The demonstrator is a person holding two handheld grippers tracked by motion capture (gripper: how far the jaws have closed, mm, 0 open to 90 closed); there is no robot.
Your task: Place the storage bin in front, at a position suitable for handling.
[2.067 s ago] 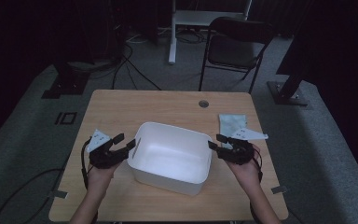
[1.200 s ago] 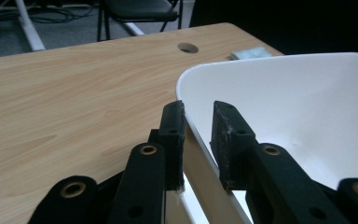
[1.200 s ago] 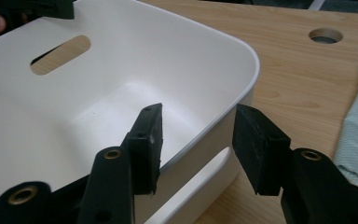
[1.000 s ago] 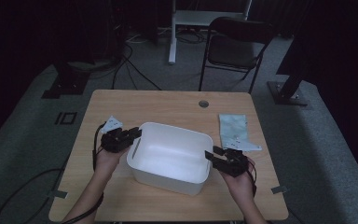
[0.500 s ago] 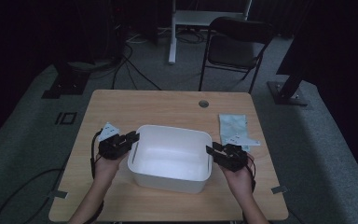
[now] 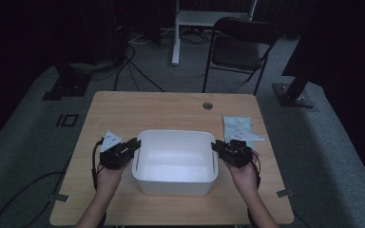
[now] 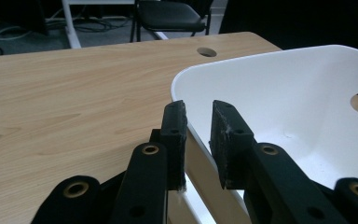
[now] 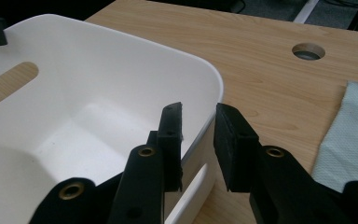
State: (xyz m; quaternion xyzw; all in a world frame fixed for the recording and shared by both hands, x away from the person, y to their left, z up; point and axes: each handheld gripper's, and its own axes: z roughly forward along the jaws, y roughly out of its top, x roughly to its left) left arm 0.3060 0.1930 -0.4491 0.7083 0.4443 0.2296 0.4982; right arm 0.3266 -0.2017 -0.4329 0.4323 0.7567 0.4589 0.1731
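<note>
A white plastic bin (image 6: 173, 133) with slotted handles stands on the wooden table (image 6: 147, 109), nothing visible inside it. My left gripper (image 6: 134, 144) straddles the bin's left rim (image 7: 223, 60), one jaw outside and one inside, with the pads closed on the wall. At the opposite side, my right gripper (image 6: 217, 146) straddles the right rim (image 8: 121, 42). Its jaws have just been closing and the rim fills the gap between them. In the gripper views the left gripper (image 7: 198, 116) and right gripper (image 8: 199, 116) each show the bin wall running between the black pads.
A pale teal cloth (image 6: 240, 128) lies on the table right of the bin, also in the right gripper view (image 8: 354, 135). A cable hole (image 6: 207, 105) is near the far edge. A folding chair (image 6: 240, 47) stands beyond the table.
Both hands have come in to the bin's two short sides and the bin now sits squarer to the table. The right jaws have narrowed onto the rim.
</note>
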